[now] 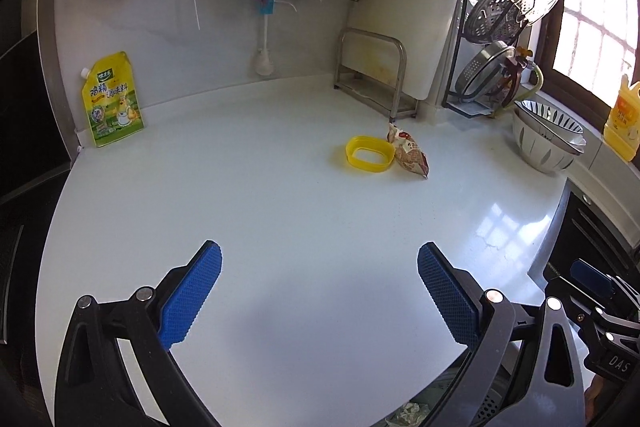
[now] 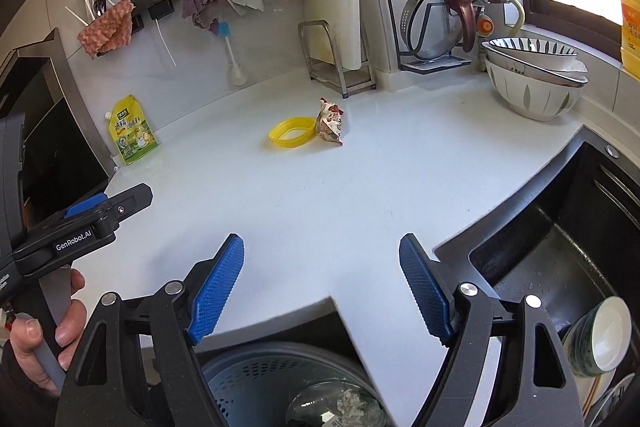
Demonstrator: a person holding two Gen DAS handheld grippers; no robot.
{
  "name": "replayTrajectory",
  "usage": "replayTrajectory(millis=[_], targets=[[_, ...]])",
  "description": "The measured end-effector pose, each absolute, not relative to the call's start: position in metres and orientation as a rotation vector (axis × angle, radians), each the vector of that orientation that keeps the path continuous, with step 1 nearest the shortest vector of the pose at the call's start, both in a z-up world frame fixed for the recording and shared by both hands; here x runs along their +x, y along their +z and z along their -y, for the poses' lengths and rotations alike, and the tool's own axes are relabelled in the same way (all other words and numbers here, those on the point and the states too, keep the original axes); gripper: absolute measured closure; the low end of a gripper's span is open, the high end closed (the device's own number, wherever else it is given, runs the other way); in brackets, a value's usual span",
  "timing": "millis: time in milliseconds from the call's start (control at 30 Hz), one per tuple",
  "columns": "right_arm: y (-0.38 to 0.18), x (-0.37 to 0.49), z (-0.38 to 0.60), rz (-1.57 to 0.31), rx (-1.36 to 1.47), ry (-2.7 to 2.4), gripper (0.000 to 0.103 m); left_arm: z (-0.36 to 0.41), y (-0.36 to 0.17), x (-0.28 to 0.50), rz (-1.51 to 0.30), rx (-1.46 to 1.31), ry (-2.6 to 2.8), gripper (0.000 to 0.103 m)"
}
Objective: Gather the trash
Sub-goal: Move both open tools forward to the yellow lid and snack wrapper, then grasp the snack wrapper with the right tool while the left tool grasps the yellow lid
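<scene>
Left to right across the white counter (image 1: 280, 195): a yellow-green seasoning pouch (image 1: 113, 101) stood at approx 10 o'clock against the backsplash, then a yellow ring lid (image 1: 370, 154) near centre, w/ a crumpled snack wrapper (image 1: 409, 151) touching its 3 o'clock edge; both pieces of trash lay well apart from either tool. Stacked patterned bowls (image 1: 548, 139) sat at 2 o'clock, beside a lid rack (image 1: 504, 27) w/ steamer plates. The left gripper (image 1: 320, 291) hovered over bare counter at 6 o'clock, fingers spread wide, nothing between them. The left view caught only a sliver of bin at the bottom edge and the other tool's tip at 4 o'clock. The right view gave what the left didn't: the right gripper (image 2: 322, 283), fingers likewise wide apart and empty, hung past the counter's front edge over a perforated blue-grey trash bin (image 2: 248, 379) at 6 o'clock, holding crumpled paper and clear plastic scraps. At 4 o'clock a dark sink (image 2: 560, 247) held a cup (image 2: 600, 335) and other dishes, partly hidden. At 8 o'clock a hand (image 2: 44, 339) gripped the left tool's handle. A yellow bottle (image 2: 630, 35) stood on the window sill at 2 o'clock.
</scene>
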State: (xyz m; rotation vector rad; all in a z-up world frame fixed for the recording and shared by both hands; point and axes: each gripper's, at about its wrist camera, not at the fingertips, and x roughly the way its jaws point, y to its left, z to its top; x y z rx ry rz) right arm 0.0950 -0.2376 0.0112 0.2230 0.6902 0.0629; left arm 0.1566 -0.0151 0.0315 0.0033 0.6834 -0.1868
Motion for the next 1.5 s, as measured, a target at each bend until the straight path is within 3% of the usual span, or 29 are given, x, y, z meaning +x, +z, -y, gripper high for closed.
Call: replayTrajectory(millis=[700, 1500], targets=[[-0.012, 0.273, 0.253, -0.759, 0.210, 0.113, 0.026, 0.031, 0.011, 0.303, -0.718, 0.005, -0.076, 0.006], [-0.047, 0.360, 0.250, -0.869, 0.183, 0.070, 0.027, 0.029, -0.013, 0.317, -0.748, 0.026, -0.045, 0.006]])
